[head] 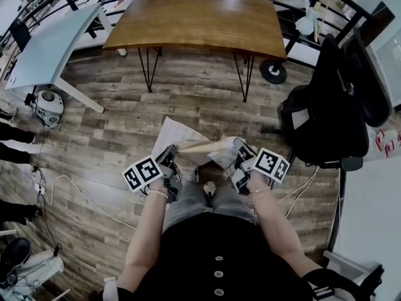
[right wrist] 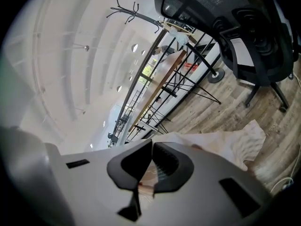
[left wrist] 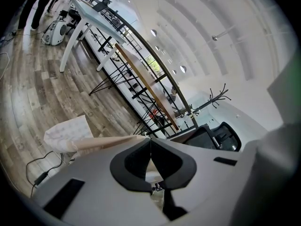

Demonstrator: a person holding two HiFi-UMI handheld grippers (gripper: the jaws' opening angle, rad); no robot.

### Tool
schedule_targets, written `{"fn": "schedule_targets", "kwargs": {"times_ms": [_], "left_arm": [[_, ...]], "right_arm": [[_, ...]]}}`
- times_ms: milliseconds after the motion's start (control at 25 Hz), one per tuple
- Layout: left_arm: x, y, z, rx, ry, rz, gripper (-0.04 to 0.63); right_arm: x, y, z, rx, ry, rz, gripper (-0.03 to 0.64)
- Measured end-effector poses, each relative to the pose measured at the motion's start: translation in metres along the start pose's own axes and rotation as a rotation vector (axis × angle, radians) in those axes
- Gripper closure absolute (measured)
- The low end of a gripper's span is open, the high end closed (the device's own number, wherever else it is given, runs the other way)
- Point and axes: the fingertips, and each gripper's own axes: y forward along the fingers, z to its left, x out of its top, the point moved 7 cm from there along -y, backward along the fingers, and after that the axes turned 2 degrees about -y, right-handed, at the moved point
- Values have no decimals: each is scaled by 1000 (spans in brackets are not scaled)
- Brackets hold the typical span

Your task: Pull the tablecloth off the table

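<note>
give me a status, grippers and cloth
Left gripper and right gripper both shut on the tablecloth. Cloth off the wooden table, top bare. Office chair close on the right, no snag in view.

Bright, even indoor light; strong fisheye warp, dark vignetted corners.

The tablecloth (head: pixel 177 134) was white with a faint lacy pattern, and beige on its turned-over side. The bench (head: pixel 200 21) was warm brown wood on black legs, the floor (head: pixel 113 137) grey-brown planks, and the office chair (head: pixel 329 111) black. The left hand-held gripper (left wrist: pixel 150 144) and right hand-held gripper (right wrist: pixel 153 149) were pale grey with black pads, and their cubes bore black-and-white square markers.
</note>
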Motion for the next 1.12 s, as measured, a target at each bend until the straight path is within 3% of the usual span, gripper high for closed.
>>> {"fn": "schedule_targets", "kwargs": {"times_ms": [1120], "left_arm": [[-1, 2, -1, 8, 9, 11, 580]], "right_arm": [[2, 0, -2, 7, -3, 10, 589]]}}
